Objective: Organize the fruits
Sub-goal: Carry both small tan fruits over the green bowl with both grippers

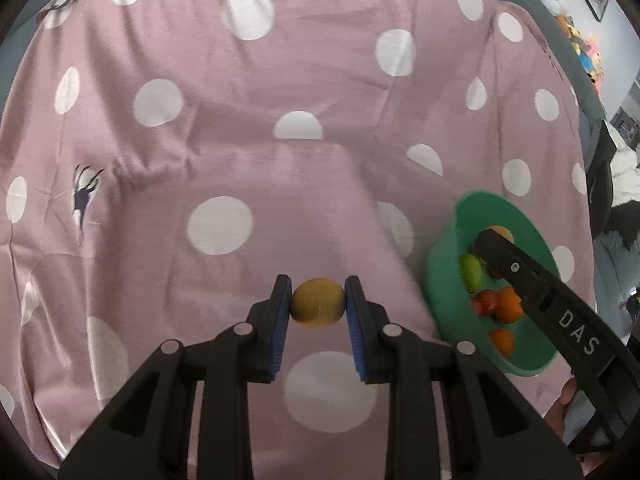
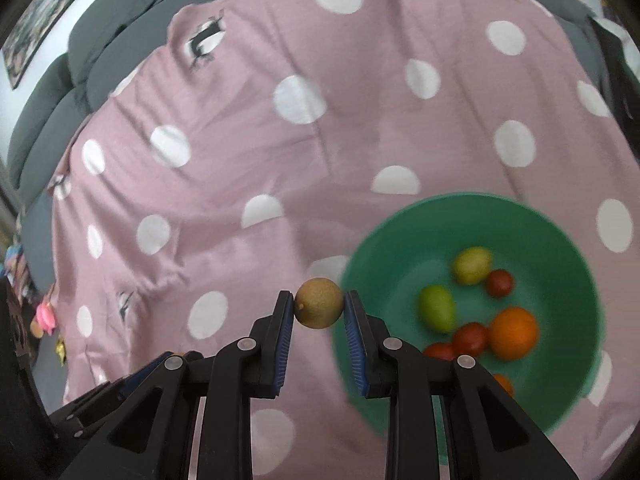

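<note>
My left gripper [image 1: 318, 294] is shut on a small round yellow-orange fruit [image 1: 318, 304], held above the pink dotted cloth [image 1: 240, 140]. My right gripper [image 2: 319, 298] is shut on a round brownish-yellow fruit [image 2: 319, 308], just left of the green bowl's rim. The green bowl [image 2: 400, 248] holds several fruits: a yellow-green one [image 2: 472, 265], a green one [image 2: 437, 307], an orange [image 2: 513, 333] and red ones [image 2: 470, 338]. In the left wrist view the bowl [image 1: 444, 280] sits at the right, with a black finger [image 1: 520, 268] of the right gripper reaching over it.
The pink cloth with white dots [image 2: 280, 160] covers a wide soft surface. Grey cushions [image 2: 100, 52] lie behind it. Colourful toys [image 1: 588, 52] sit at the far right edge, and framed pictures [image 2: 36, 20] hang on the wall.
</note>
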Demonstrator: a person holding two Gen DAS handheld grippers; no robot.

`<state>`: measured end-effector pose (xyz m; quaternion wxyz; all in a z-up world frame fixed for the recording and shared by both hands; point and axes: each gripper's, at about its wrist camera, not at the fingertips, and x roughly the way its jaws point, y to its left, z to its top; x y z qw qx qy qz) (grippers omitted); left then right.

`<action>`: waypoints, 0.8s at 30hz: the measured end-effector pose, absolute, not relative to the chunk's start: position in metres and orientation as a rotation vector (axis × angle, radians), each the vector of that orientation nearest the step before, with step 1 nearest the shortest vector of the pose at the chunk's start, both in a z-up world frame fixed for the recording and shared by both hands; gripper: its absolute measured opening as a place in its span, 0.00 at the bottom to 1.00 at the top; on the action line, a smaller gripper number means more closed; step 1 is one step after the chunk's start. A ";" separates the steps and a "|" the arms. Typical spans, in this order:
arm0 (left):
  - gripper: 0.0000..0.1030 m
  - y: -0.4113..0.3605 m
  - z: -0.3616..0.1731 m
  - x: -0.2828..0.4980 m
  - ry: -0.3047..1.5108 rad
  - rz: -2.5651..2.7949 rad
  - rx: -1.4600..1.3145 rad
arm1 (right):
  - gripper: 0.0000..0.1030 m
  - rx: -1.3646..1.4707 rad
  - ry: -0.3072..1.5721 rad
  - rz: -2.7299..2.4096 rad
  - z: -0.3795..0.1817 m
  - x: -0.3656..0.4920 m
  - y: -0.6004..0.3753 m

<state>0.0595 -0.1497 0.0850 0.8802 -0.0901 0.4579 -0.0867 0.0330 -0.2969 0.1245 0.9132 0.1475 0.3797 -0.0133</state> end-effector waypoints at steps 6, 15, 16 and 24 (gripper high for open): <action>0.26 -0.169 0.094 0.063 0.934 -0.225 -0.175 | 0.27 0.338 0.761 -0.111 0.127 0.024 -0.324; 0.26 -0.206 0.098 0.065 0.933 -0.306 -0.122 | 0.27 0.384 0.732 -0.203 0.130 0.010 -0.357; 0.26 -0.210 0.099 0.066 0.931 -0.309 -0.112 | 0.27 0.391 0.728 -0.210 0.130 0.008 -0.361; 0.26 -0.248 0.095 0.070 0.940 -0.377 -0.039 | 0.27 0.438 0.730 -0.270 0.125 0.001 -0.384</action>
